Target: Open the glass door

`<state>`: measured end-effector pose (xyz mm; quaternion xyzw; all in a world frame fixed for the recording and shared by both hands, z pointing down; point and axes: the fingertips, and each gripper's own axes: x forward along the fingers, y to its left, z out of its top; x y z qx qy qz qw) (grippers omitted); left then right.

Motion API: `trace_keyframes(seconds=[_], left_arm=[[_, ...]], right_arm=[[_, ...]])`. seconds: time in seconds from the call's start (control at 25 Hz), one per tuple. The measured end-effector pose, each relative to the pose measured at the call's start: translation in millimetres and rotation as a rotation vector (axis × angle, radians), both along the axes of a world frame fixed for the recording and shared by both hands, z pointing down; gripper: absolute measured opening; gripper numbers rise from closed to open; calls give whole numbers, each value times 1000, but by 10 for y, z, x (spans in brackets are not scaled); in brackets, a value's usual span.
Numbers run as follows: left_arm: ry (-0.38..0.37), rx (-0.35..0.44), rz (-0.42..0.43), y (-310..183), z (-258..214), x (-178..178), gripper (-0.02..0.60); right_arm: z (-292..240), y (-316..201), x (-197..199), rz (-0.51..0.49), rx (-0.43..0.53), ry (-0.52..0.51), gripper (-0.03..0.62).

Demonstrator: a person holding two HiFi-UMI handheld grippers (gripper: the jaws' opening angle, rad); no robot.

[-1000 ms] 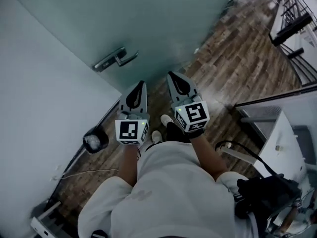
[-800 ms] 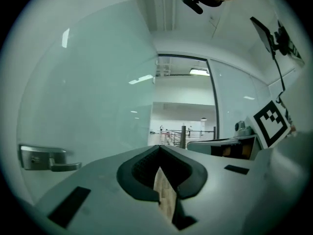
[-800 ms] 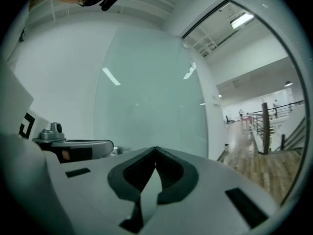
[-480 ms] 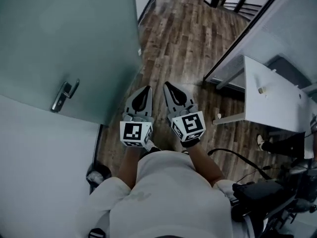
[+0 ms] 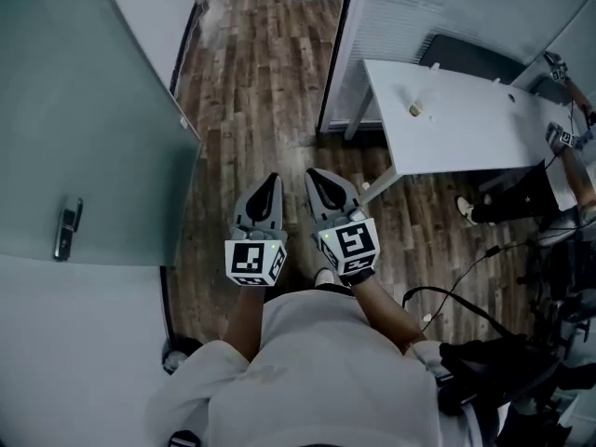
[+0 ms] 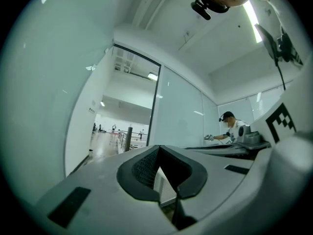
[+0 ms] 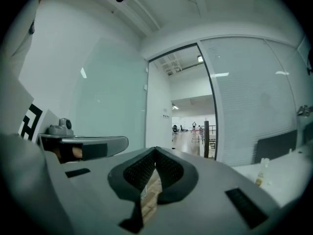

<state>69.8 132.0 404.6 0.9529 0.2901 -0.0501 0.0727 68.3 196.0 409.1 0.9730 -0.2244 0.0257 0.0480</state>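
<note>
The frosted glass door point(image 5: 102, 147) stands at the left of the head view, swung open, with its metal handle point(image 5: 67, 229) well left of both grippers. My left gripper point(image 5: 270, 182) and right gripper point(image 5: 317, 177) are held side by side over the wooden floor, both shut and empty, touching nothing. They point toward the open doorway point(image 5: 265, 26). In the left gripper view the shut jaws point(image 6: 159, 150) face the doorway point(image 6: 129, 131). The right gripper view shows its shut jaws point(image 7: 155, 153), the glass door point(image 7: 112, 92) and the left gripper point(image 7: 83, 146) beside it.
A white table point(image 5: 466, 124) stands to the right with a small bottle point(image 5: 416, 109) on it. A person point(image 5: 568, 170) is at its far side. A glass partition point(image 5: 410, 7) runs behind it. Black cables point(image 5: 456, 291) and a bag lie on the floor at the lower right.
The view has swung right: the door and its handle slid to the left edge, the doorway and white table came into view. Both grippers stayed together, shut and empty.
</note>
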Motion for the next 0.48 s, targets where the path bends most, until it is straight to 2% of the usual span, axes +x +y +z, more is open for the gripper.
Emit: trace_keyframes(seconds=[0.12, 0.28, 0.48], left_arm=[[15, 8, 45, 411, -19, -139, 3], [31, 11, 70, 759, -8, -136, 3], [37, -7, 108, 896, -101, -159, 3]], right_arm=[[21, 415, -117, 54, -31, 2, 5], [39, 806, -163, 107, -40, 14, 5], [-38, 1012, -157, 134, -19, 35, 5]])
